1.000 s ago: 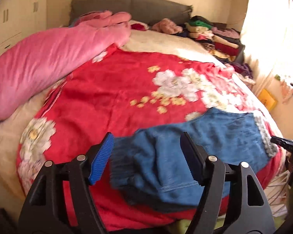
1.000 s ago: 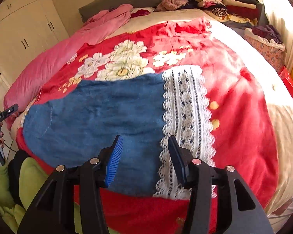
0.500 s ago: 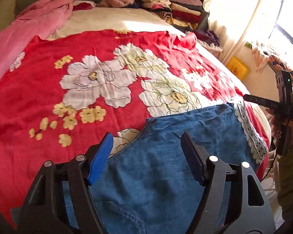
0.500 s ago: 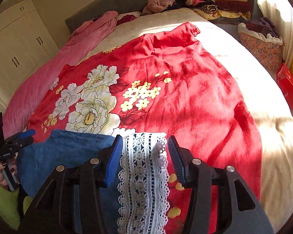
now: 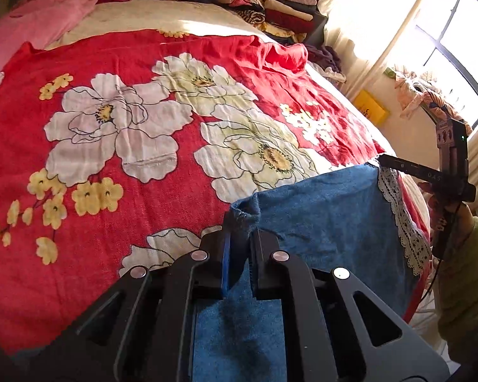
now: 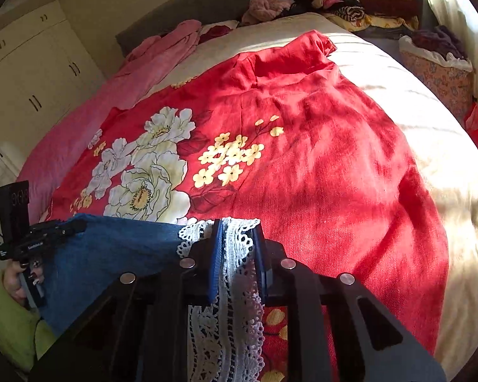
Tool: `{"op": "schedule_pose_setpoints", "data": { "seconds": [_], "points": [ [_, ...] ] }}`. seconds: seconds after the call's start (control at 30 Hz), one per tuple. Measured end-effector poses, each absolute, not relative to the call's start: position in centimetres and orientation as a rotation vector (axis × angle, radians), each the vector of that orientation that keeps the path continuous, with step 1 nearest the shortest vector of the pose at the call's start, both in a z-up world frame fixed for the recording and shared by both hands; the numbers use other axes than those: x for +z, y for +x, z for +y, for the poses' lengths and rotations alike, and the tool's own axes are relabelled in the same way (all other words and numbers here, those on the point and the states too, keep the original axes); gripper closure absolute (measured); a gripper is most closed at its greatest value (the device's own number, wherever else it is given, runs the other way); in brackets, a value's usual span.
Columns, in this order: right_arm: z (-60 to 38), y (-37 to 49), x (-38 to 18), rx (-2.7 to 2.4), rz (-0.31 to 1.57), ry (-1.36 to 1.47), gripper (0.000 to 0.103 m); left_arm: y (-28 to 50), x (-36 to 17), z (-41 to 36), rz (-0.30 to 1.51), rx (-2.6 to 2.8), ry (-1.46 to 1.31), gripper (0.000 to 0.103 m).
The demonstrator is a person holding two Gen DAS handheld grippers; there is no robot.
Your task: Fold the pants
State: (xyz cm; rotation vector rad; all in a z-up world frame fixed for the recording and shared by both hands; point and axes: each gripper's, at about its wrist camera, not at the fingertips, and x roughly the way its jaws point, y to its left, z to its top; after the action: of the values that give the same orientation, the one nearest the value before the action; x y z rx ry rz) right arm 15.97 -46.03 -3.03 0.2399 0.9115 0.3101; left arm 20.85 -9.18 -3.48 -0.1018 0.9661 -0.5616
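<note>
Jaws were wide half a second ago; now we see the left gripper (image 5: 239, 238) pinched on the denim corner of the pants (image 5: 328, 216), and the right gripper (image 6: 237, 254) pinched on their white lace hem (image 6: 235, 302). Pants lie flat at the near edge of the red floral bedspread (image 5: 143, 165), stretched between both grippers, directly under them.

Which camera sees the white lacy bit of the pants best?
The right wrist view: the lace trim fills the middle, pinched in the right gripper. The left wrist view shows it only as a thin strip at the pants' far end.
</note>
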Motion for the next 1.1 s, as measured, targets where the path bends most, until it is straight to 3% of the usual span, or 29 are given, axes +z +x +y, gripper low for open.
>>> {"op": "schedule_pose_setpoints", "data": {
  "seconds": [0.07,0.17,0.37,0.43,0.5,0.63,0.8,0.87,0.9,1.0,1.1],
  "points": [
    [-45.6,16.3,-4.1,0.304,0.946,0.216,0.081,21.2,-4.4,-9.3,0.990,-0.544,-0.093,0.098],
    [-46.0,16.2,-4.5,0.300,0.946,0.236,0.060,21.0,-5.8,-9.7,1.014,-0.534,-0.074,0.097],
    [-45.5,16.6,-5.7,0.311,0.976,0.222,0.056,20.7,-5.6,-9.7,1.013,-0.527,-0.074,0.096],
    [-45.0,16.2,-5.5,0.357,0.977,0.225,0.081,20.5,-5.6,-10.0,1.010,-0.511,-0.055,0.098],
    [-44.7,15.4,-3.9,0.338,0.918,0.182,0.089,20.1,-4.9,-10.2,0.985,-0.487,-0.037,0.099],
    [-44.7,14.9,-1.0,0.327,0.797,0.122,0.090,20.0,-3.2,-10.5,0.931,-0.474,-0.007,0.099],
    [-43.7,16.8,-4.2,0.268,0.907,0.023,0.089,21.0,-5.6,-10.9,0.971,-0.434,0.005,0.094],
    [-43.7,16.9,-5.1,0.243,0.912,0.026,0.085,21.1,-6.4,-10.7,0.974,-0.430,-0.001,0.090],
    [-43.9,16.8,-5.0,0.229,0.907,0.029,0.078,21.1,-6.3,-10.4,0.971,-0.434,-0.019,0.089],
    [-44.7,15.8,-3.4,0.181,0.878,0.046,0.058,20.9,-5.0,-9.0,0.957,-0.405,-0.044,0.072],
    [-45.5,13.6,-1.0,0.144,0.818,0.044,0.052,19.7,-2.6,-6.9,0.906,-0.360,-0.066,0.064]
  ]
}}
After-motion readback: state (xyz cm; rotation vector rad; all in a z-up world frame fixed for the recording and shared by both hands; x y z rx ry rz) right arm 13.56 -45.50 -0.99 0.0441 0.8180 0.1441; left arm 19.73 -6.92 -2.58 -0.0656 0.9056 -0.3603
